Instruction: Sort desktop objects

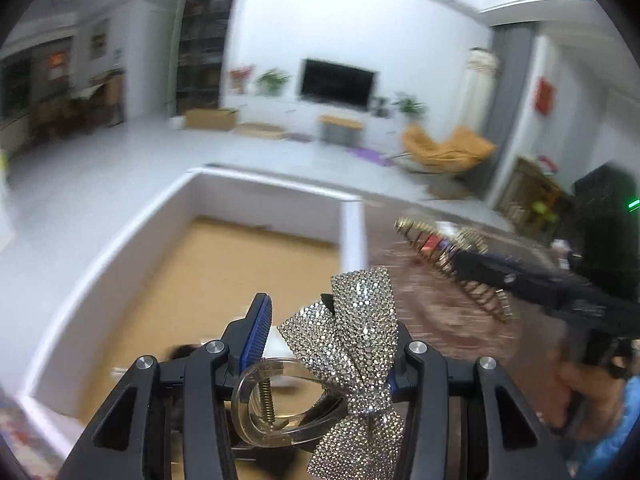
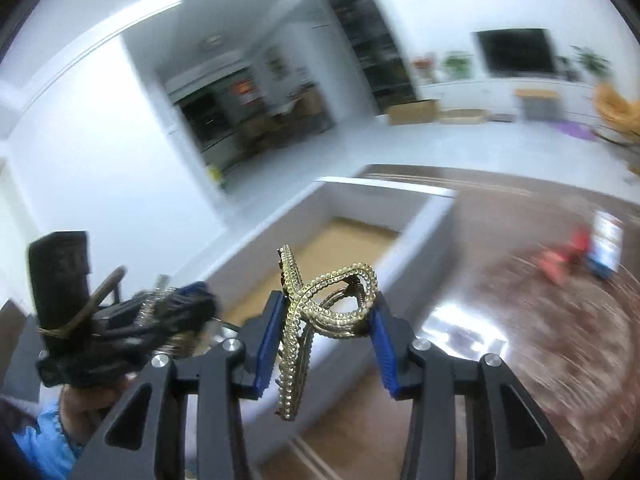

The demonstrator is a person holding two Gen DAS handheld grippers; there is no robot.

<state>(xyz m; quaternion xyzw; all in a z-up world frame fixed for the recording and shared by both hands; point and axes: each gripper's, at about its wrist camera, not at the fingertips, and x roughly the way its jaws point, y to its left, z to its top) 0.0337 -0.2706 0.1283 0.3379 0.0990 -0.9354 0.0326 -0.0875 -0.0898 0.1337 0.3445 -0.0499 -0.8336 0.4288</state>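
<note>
Rhinestones are catching the light on a silver bow hair clip (image 1: pixel 360 356), which the left claw (image 1: pixel 326 320) is grasping between its blue pads; the clip's clear plastic jaws and spring are showing behind the bow (nearer the camera). This claw is hanging above the white box (image 1: pixel 188 196), whose tan floor is showing beneath the clip. Something dark and something white are lying on that floor under the claw, too blurred to name.

Just right of the box, the right claw (image 2: pixel 326 320) is clenching a gold hair claw clip (image 2: pixel 320 312) studded with pale beads, pinched by its looped handles with its long toothed part hanging down between the fingers. It is hovering beside the box's near right corner, over the reddish-brown patterned worktop (image 2: pixel 540 340). Each wrist view is also showing the other claw with its clip, held by a hand in a blue sleeve.

Further right of the box, a red item (image 2: pixel 564 258) and a blue-and-white item (image 2: pixel 606 250) are lying on the worktop, both smeared by motion.
</note>
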